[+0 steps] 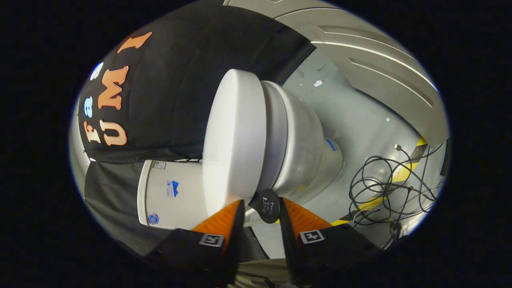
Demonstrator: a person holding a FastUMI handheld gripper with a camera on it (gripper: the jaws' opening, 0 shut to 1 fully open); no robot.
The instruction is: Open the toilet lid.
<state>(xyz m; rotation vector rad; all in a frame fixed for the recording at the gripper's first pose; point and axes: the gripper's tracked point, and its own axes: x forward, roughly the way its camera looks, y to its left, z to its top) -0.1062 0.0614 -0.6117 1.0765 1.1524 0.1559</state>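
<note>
You are working the approach/grip step: the lid is not yet lifted, judging by how it lies flat against the seat.

L to R in the gripper view, which is rolled about a quarter turn:

- Cistern (170, 194), w/ stickers, is sitting next to the booth wall, just ahead of the one finger.
- Toilet lid (236, 140) is lying closed on the seat (276, 132); its edge is running down toward the fingers.
- Bowl (306, 152) is standing beyond the seat, on the grey floor (360, 120).
- Loose cables (384, 188) are lying on the floor past the bowl, well apart from it.

Gripper (262, 208): the fingers are standing apart, w/ a dark round tab (267, 206) between them at the lid/seat edge. Whether both fingers are pressing on the tab cannot be told; a gap is showing on at least one side.

Next move (est.): you will prob. need to close on the tab, confirm hold, then swing the lid away from the seat toward the cistern, following the hinge arc.

Pose: you are holding the gripper rolled sideways, pointing along the lid's front edge.
</note>
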